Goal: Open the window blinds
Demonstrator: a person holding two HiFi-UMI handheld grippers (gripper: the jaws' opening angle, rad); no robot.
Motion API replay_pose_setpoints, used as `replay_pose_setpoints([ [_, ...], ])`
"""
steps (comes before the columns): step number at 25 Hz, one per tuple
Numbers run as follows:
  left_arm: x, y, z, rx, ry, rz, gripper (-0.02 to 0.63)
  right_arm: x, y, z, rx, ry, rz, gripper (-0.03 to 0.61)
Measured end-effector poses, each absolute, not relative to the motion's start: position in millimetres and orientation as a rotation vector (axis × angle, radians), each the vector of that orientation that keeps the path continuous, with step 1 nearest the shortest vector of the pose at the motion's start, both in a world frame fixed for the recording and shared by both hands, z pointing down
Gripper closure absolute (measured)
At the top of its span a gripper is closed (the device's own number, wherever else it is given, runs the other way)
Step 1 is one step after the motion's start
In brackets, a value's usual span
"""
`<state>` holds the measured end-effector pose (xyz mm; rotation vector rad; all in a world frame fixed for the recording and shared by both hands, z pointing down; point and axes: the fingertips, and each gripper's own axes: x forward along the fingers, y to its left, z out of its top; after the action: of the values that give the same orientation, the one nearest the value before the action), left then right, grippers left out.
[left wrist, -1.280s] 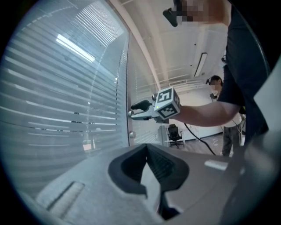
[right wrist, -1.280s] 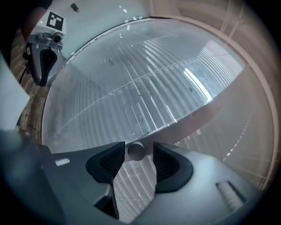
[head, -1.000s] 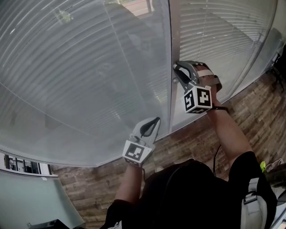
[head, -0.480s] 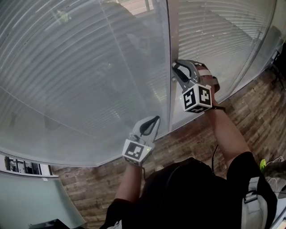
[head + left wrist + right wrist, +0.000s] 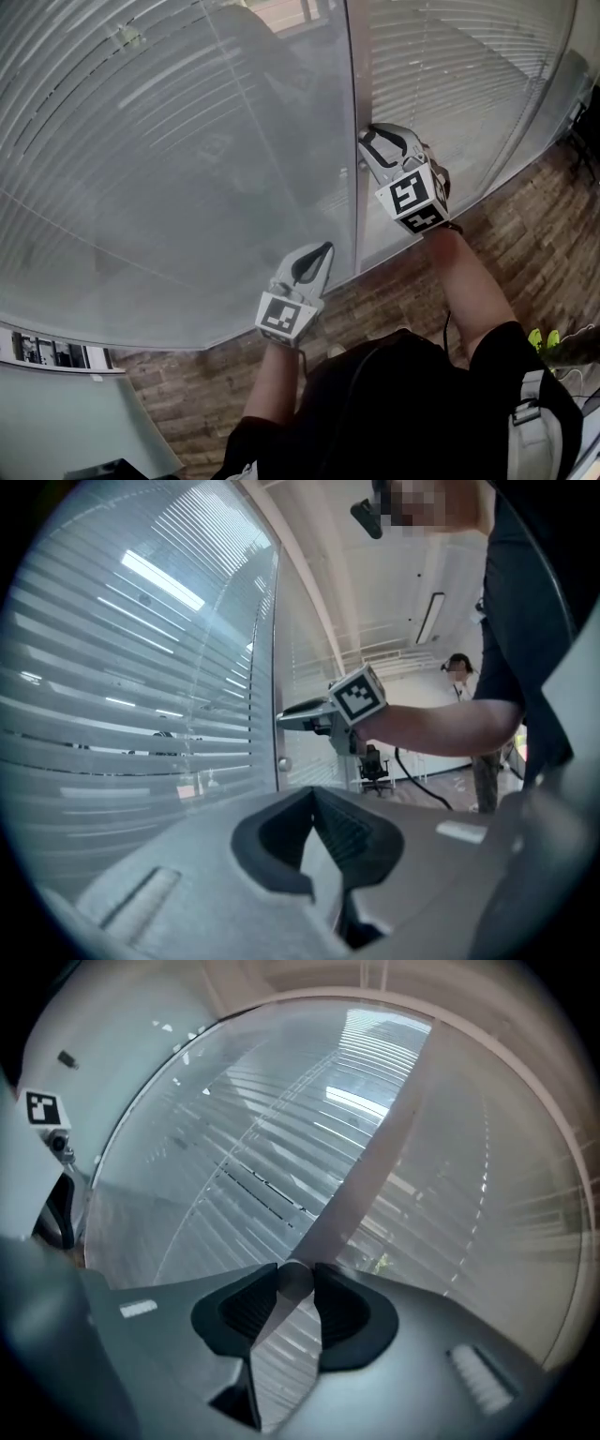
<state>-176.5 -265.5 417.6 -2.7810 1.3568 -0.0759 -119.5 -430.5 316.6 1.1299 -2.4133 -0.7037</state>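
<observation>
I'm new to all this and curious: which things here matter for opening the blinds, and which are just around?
In the job:
window blinds
small knob
right gripper, clamped on it

Just around:
left gripper, shut and idle
office chair
floor cable

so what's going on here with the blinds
A person is working the blinds behind a glass partition with two handheld grippers. The right gripper is clamped on a small round knob on the frame between the panes, apparently the tilt control. The left gripper is held lower, shut and empty. The slats look partly open.
</observation>
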Motion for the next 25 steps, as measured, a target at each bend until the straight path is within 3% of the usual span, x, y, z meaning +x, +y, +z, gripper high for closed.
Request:
replay_pose_setpoints([
  [20, -172, -267, 416, -2.784, 1.345, -0.058, 0.61, -108, -441, 316, 1.312, -2.901, 0.165, 0.451],
  [25, -174, -268, 420, -2.774, 1.349, -0.065, 0.61, -107, -441, 314, 1.33, -2.921, 0.224, 0.451],
])
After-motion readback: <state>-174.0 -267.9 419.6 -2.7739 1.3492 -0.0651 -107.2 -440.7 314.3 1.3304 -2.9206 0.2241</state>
